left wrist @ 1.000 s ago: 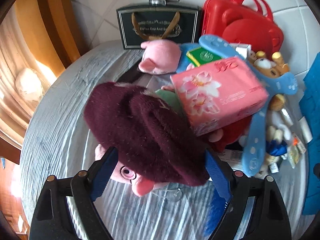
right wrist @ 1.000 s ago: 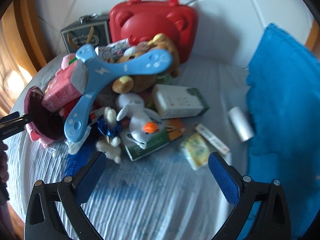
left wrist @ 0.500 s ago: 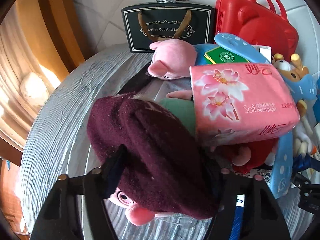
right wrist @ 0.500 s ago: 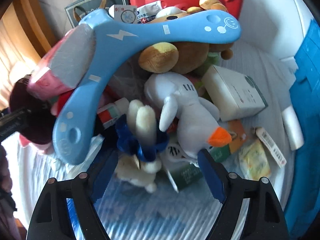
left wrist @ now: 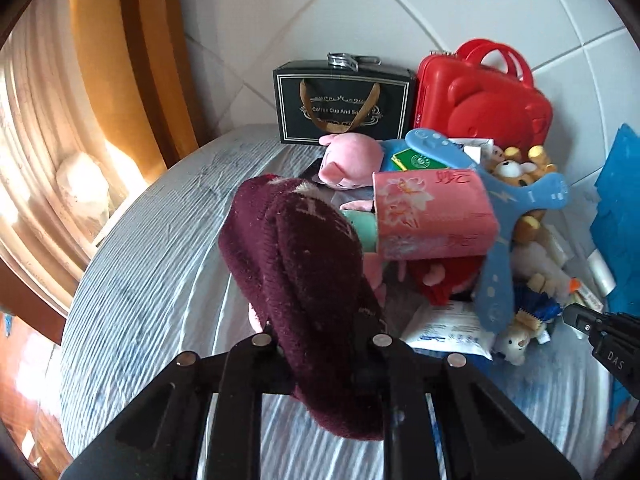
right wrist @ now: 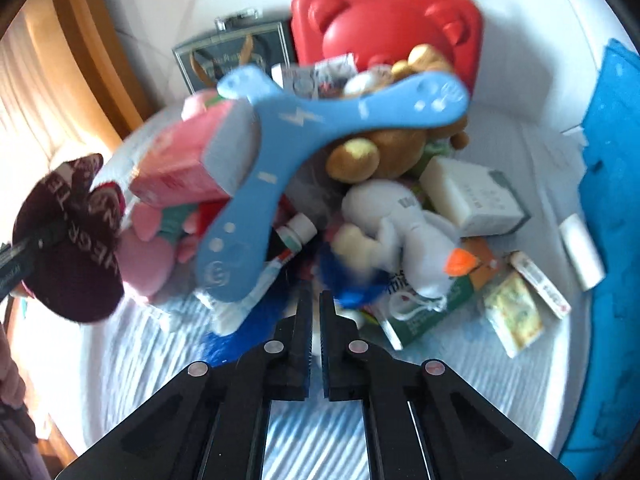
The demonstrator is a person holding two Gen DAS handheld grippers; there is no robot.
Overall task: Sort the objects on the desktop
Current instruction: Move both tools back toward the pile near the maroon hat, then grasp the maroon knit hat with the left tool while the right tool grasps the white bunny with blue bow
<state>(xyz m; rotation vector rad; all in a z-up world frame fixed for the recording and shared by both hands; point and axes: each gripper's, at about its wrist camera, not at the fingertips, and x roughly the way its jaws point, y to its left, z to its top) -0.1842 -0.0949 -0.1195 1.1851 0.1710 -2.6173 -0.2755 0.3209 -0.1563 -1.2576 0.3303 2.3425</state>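
My left gripper (left wrist: 320,344) is shut on a dark maroon knitted hat (left wrist: 304,264) and holds it above the striped cloth at the left of the pile. The hat also shows in the right wrist view (right wrist: 72,236), clamped by the left gripper. My right gripper (right wrist: 314,300) is shut on a small cream plush toy with a blue frill (right wrist: 352,256) at the front of the pile. In the left wrist view that toy (left wrist: 528,312) sits at the right gripper's tip (left wrist: 576,320).
The pile holds a pink tissue pack (left wrist: 432,216), a blue boomerang (right wrist: 280,152), a white duck plush (right wrist: 404,232), a brown bear (right wrist: 384,148), a pink pig (left wrist: 348,156) and boxes. A red case (left wrist: 480,96) and black gift bag (left wrist: 344,104) stand behind. Blue cloth (right wrist: 612,200) lies at the right.
Both grippers have closed: the left on the maroon hat, now lifted clear of the pink plush; the right moved into the pile and closed on the small blue-frilled plush.
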